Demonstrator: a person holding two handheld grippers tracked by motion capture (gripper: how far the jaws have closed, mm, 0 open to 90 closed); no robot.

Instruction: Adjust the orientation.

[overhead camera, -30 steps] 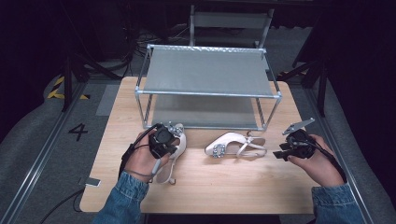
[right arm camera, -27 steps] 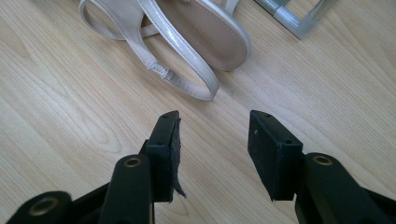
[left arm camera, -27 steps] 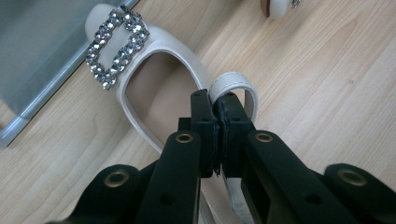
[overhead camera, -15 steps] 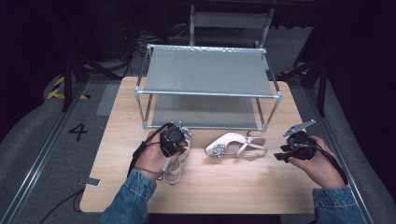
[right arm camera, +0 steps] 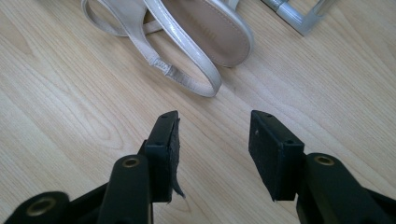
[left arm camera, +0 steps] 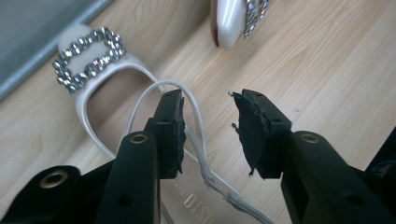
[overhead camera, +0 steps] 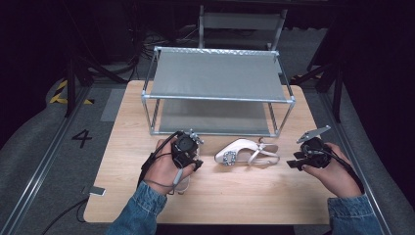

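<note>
Black, foam-padded jaws of the left gripper (left arm camera: pixel 208 135) stand spread over a cream slingback shoe (left arm camera: pixel 100 100). The thin heel strap (left arm camera: pixel 194 109) loops up between the two pads, lying against the inner face of one pad and clear of the other, so nothing is pinched. Just ahead of the jaws sits the shoe's rhinestone buckle (left arm camera: pixel 88 58), and beyond it runs the grey edge of the rack's lower shelf. Off to the far side of the jaws, the toe of a second shoe (left arm camera: pixel 236 21) with the same kind of buckle pokes in.

From above, the left gripper (overhead camera: pixel 186 149) is held in the person's left hand (overhead camera: pixel 164 169) right on top of that first shoe, whose pale strap shows under the wrist. The second shoe (overhead camera: pixel 247 152) lies on its side between the two grippers, buckle toward the left one and heel strap toward the right one.

The right gripper (right arm camera: pixel 212 149) is likewise spread, its jaws above bare wooden table (right arm camera: pixel 56 116) and holding nothing. A little ahead of them lie the second shoe's sole and slingback strap (right arm camera: pixel 187 77), apart from the pads. In the high view the right gripper (overhead camera: pixel 311 152) rests in the right hand (overhead camera: pixel 333 171), near the heel end of that shoe.

Behind both grippers stands a two-tier metal rack (overhead camera: pixel 218 73) with grey shelves.
</note>
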